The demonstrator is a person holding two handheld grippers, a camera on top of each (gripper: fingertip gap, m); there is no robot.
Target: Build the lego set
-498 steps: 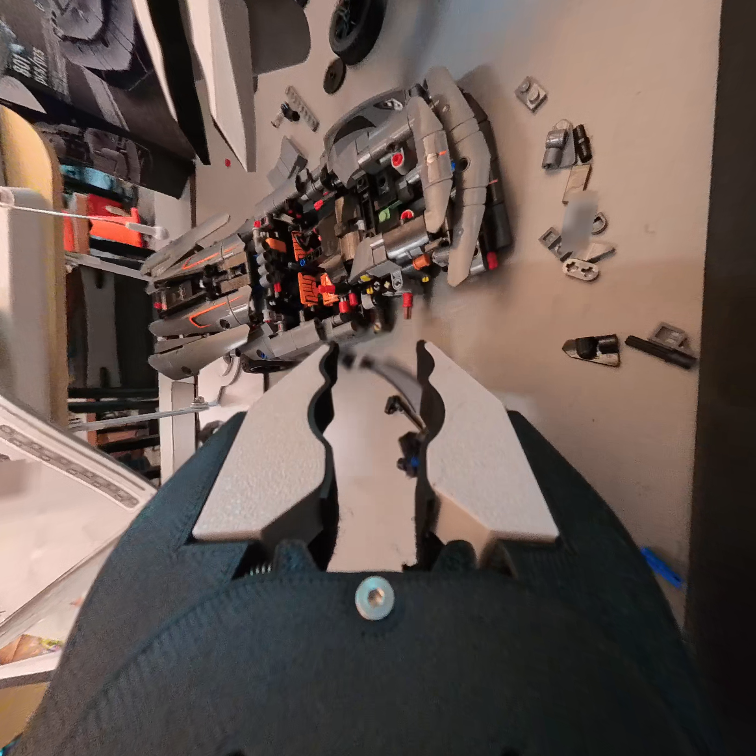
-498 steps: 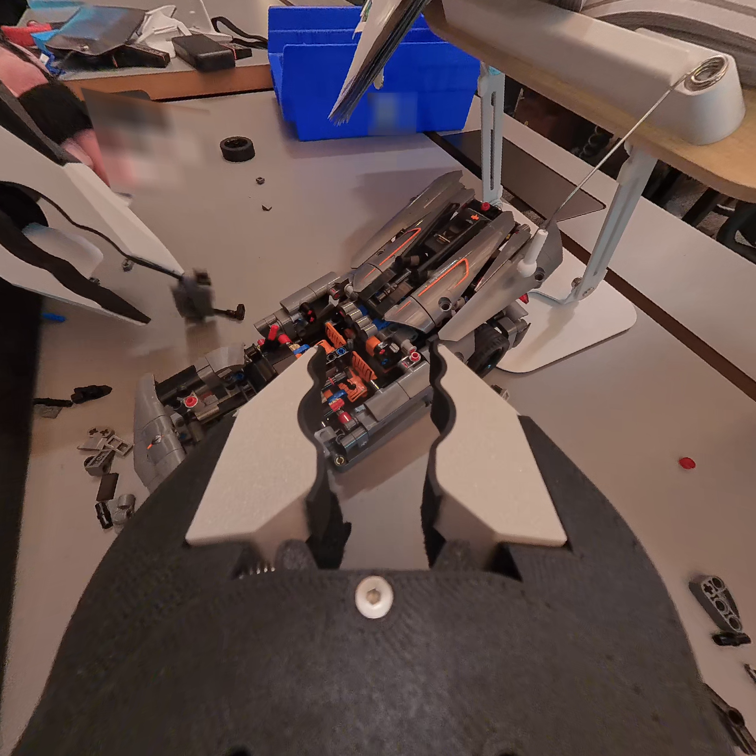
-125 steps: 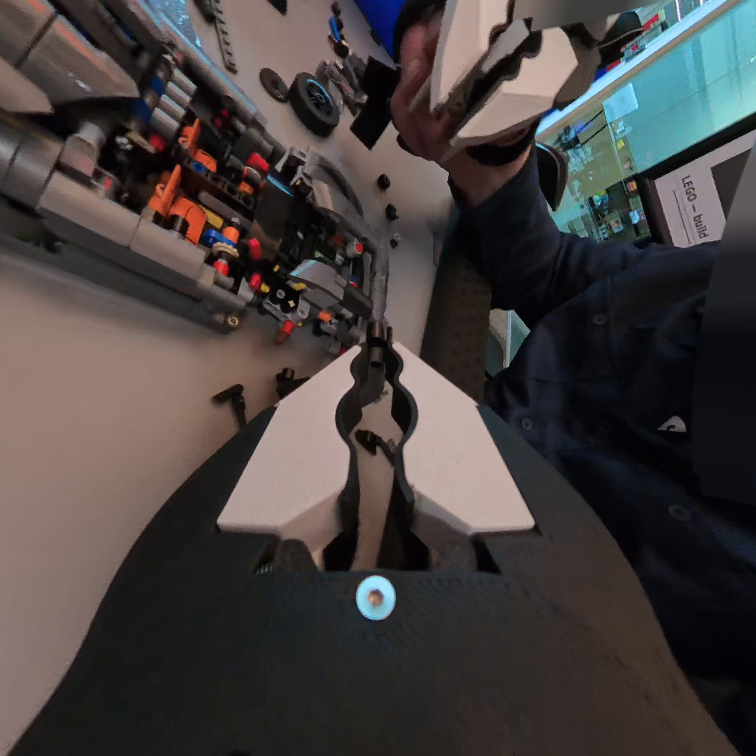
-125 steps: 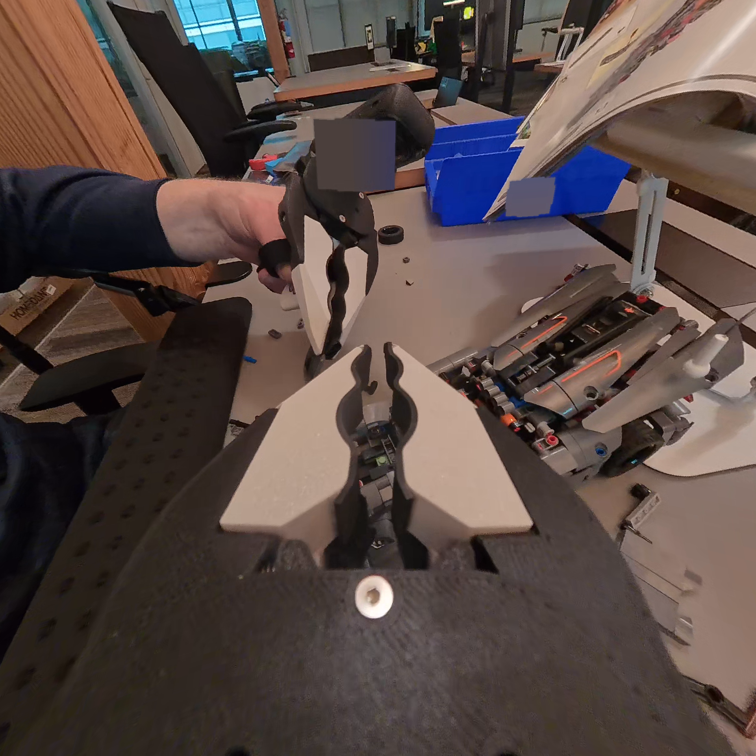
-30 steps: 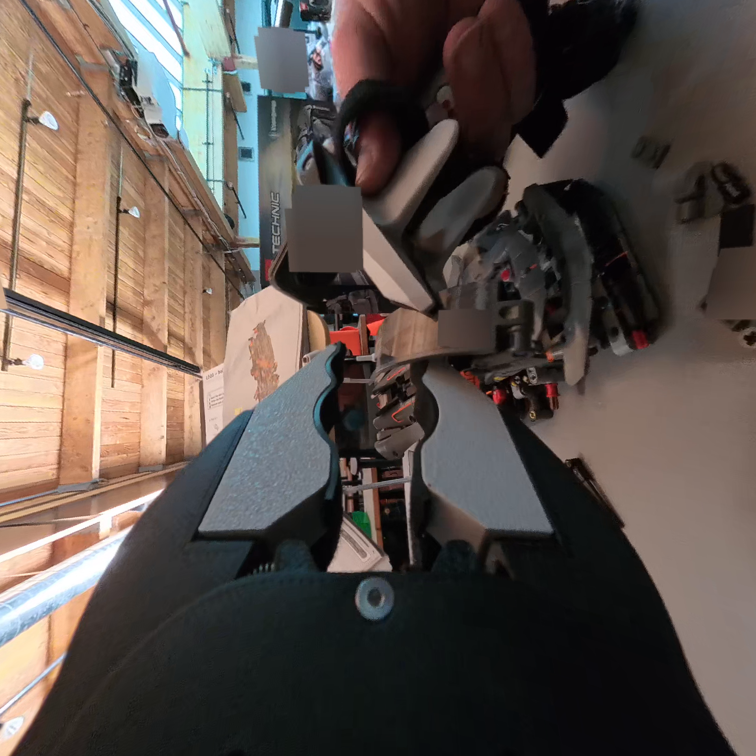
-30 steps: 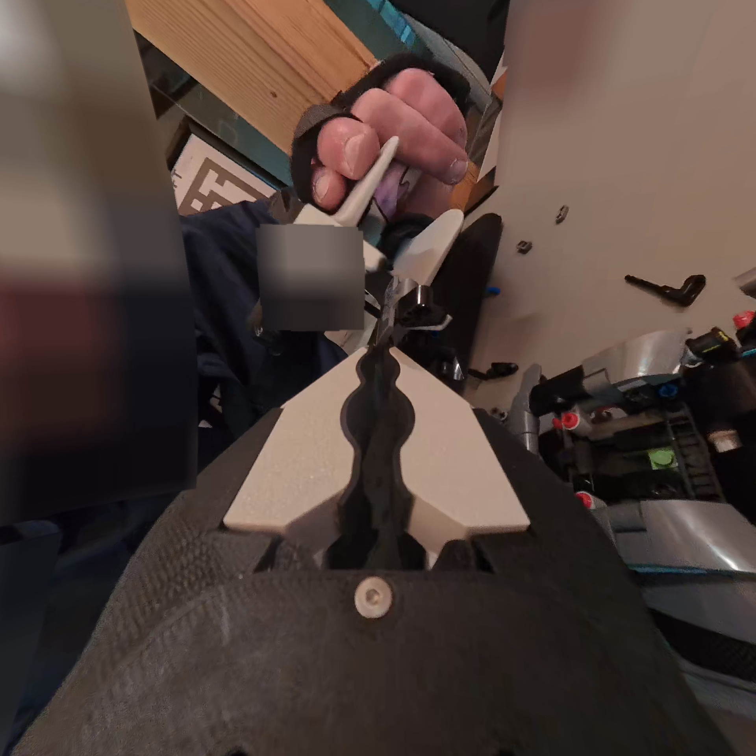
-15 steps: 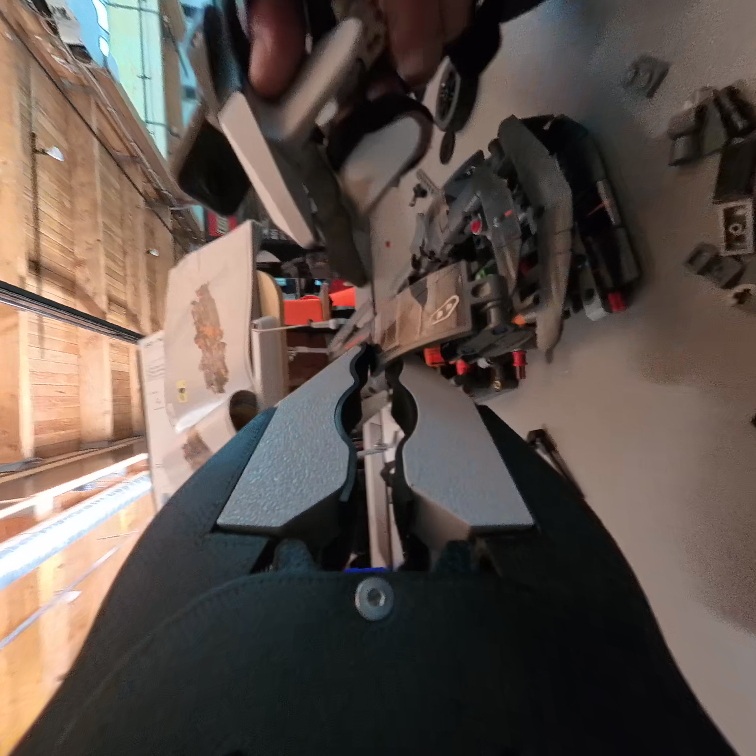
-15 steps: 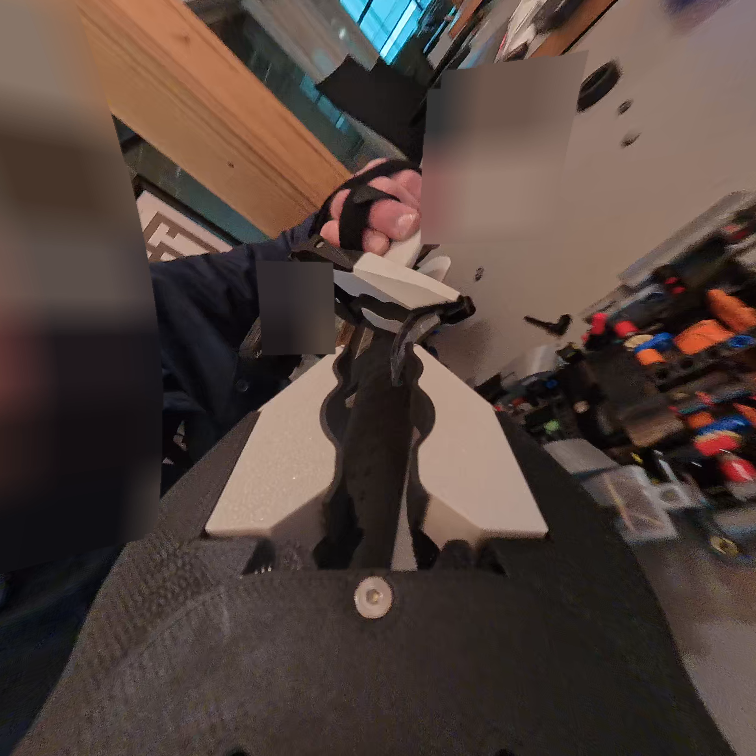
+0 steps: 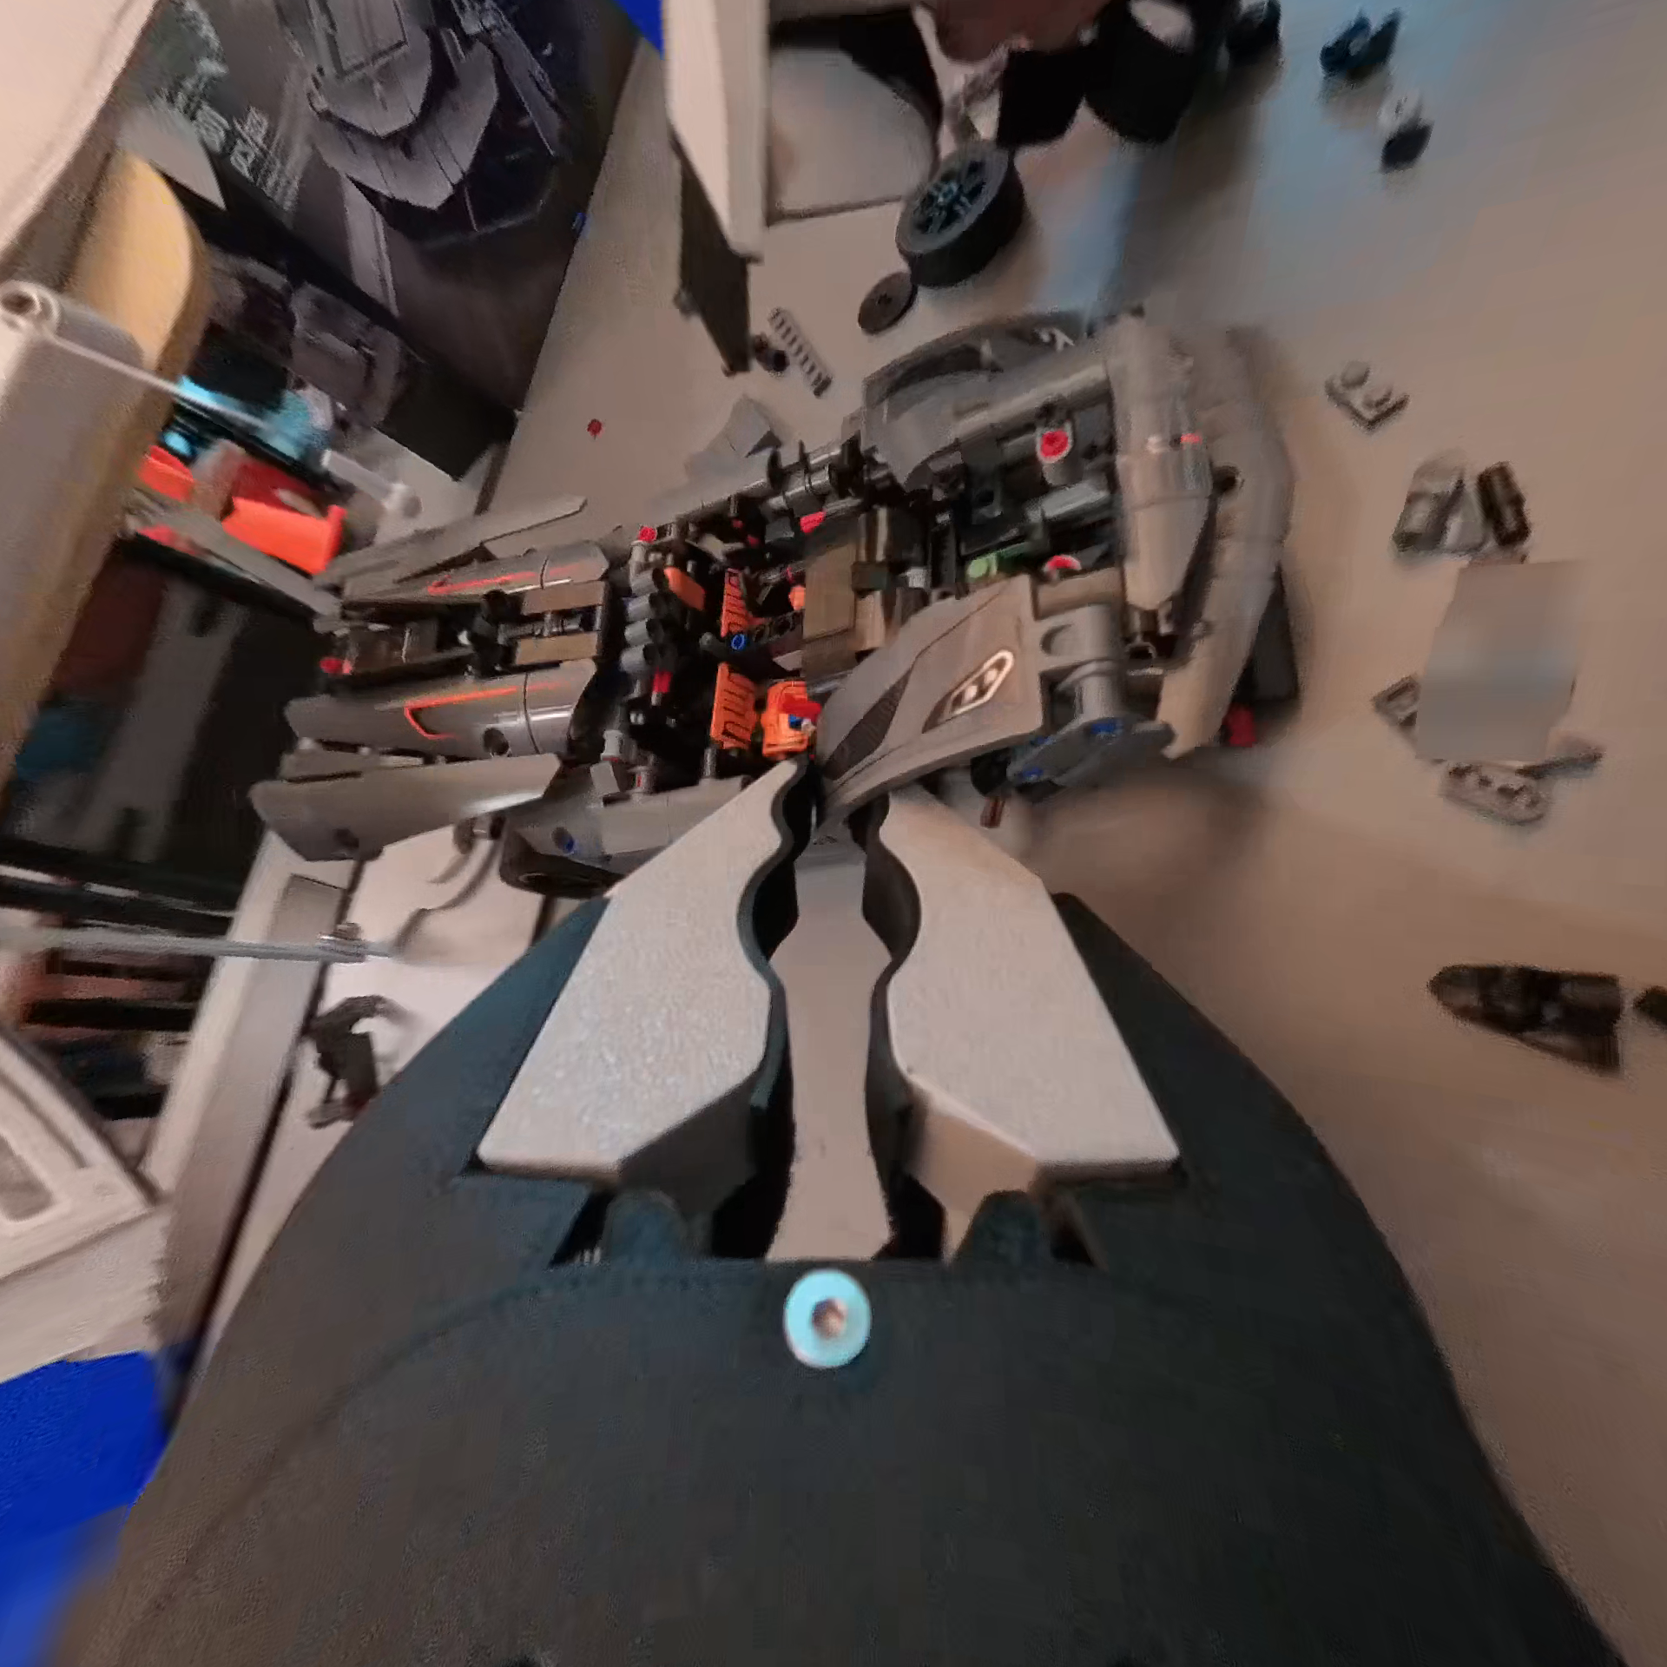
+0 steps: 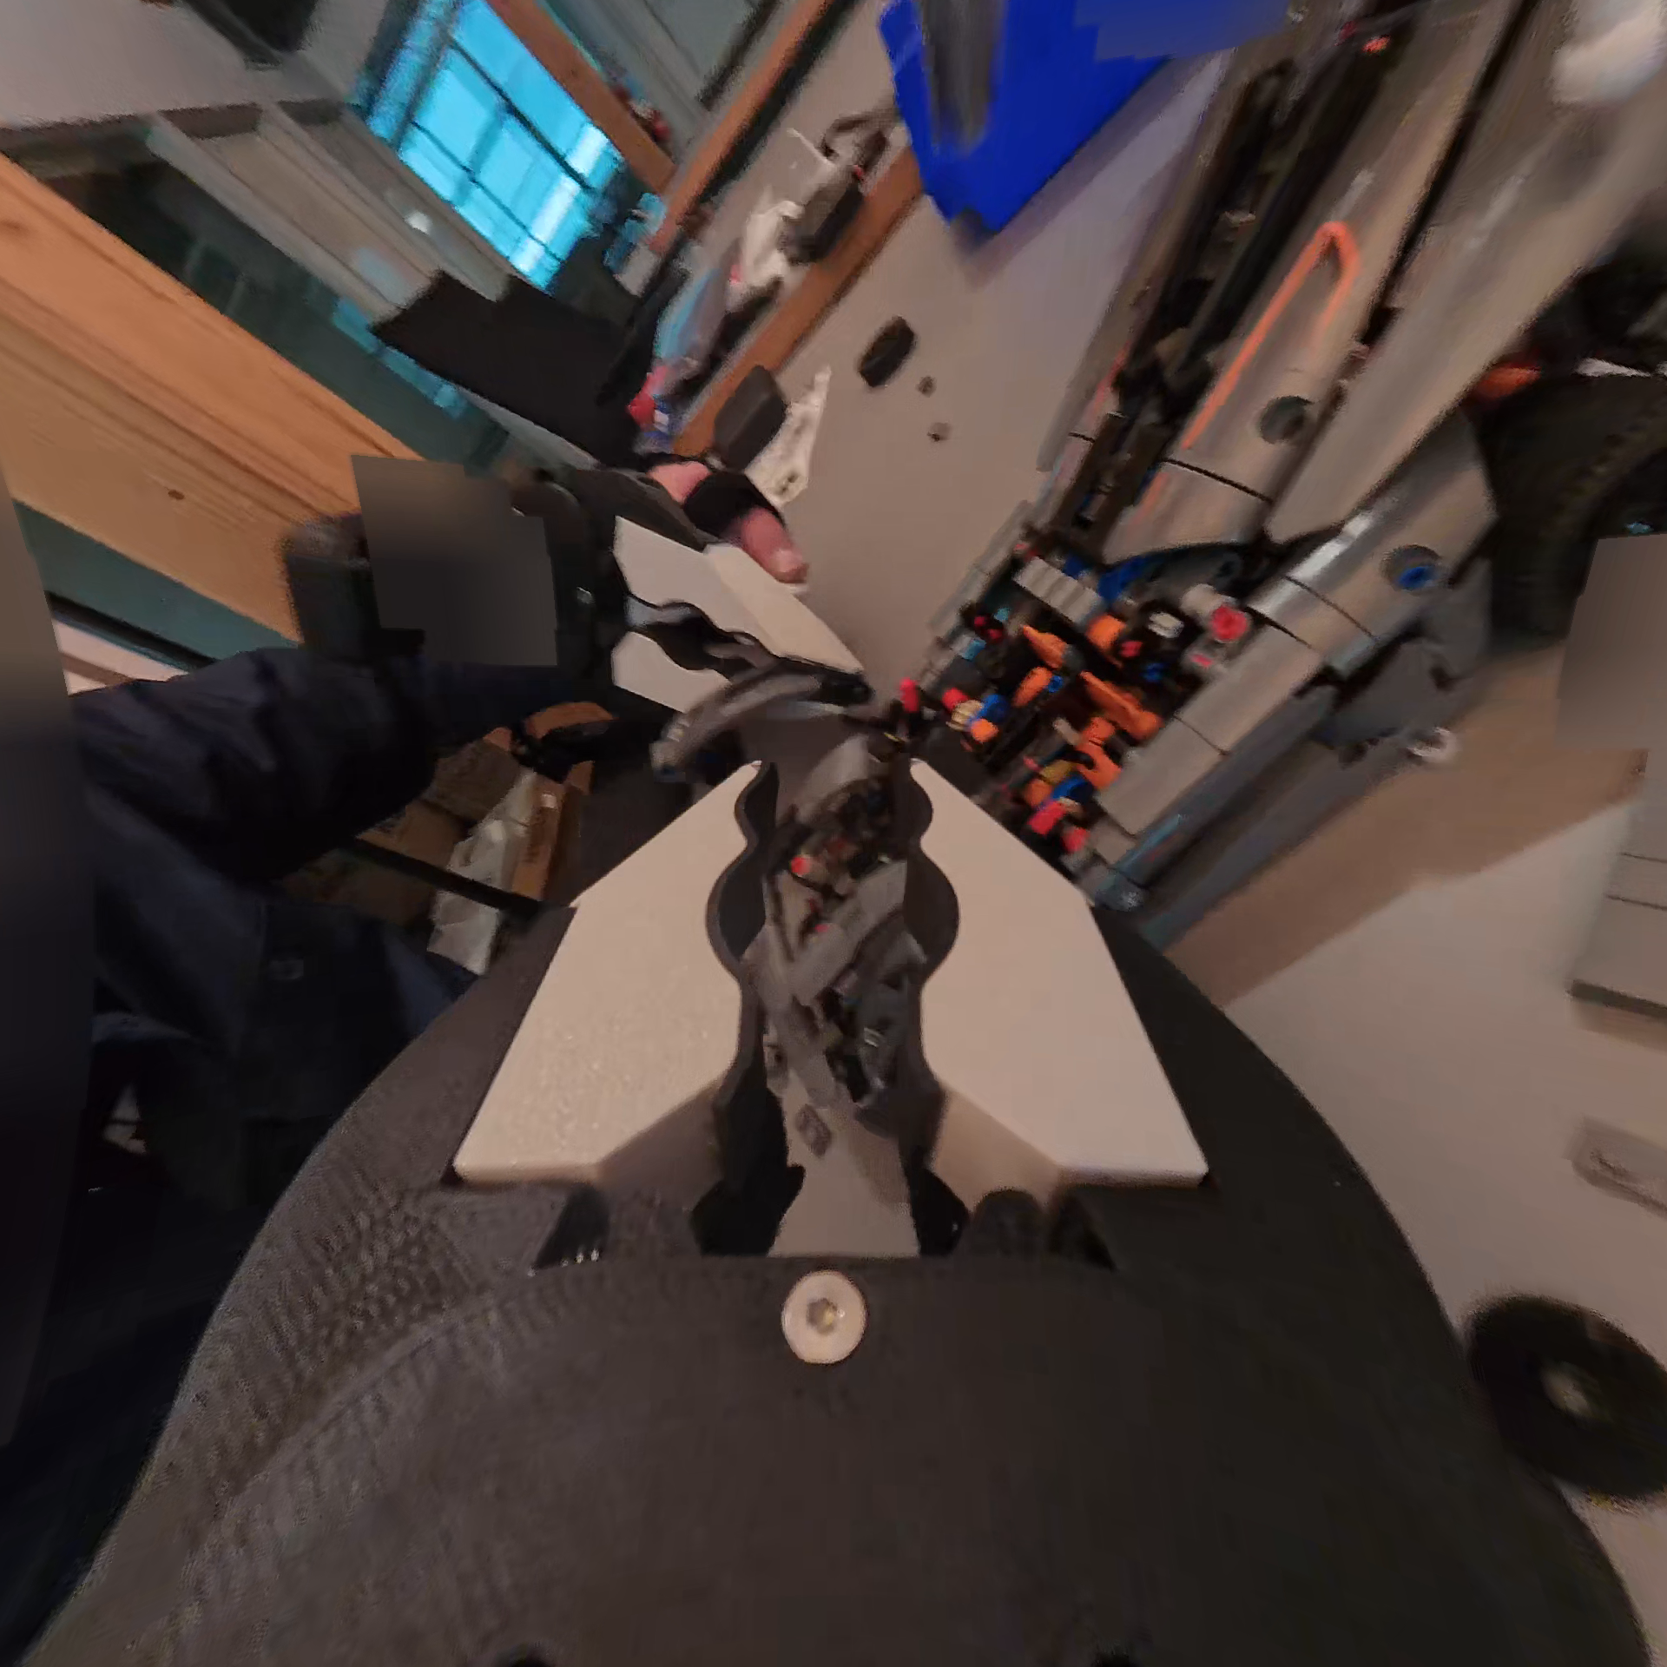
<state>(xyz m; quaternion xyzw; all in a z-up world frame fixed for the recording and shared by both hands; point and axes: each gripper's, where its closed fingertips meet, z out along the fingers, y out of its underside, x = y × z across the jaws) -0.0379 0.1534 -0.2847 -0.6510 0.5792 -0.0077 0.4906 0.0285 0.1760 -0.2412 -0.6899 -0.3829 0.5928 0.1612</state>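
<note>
The partly built grey, black and orange lego car lies on the pale table. My left gripper is shut on the tip of a grey body panel with a sticker. It holds the panel against the near side of the car, by the orange seats. In the right wrist view the left gripper holds this curved panel at the car. My right gripper is partly open with the car's front end showing between its fingers. I cannot tell if it touches the car.
A loose wheel and black disc lie beyond the car. Several small grey and black parts lie to the right, and a dark piece nearer. The set's box and a stand's foot are left. A blue bin stands behind. My hands' fingertips stand some 9 cm from each other. Measured from the fingertips, the dark piece is 12 cm or so from the left gripper and 20 cm from the right.
My left gripper has swung down with the panel, from beside the car to over its near side. My right gripper has opened wider and now faces along the car.
</note>
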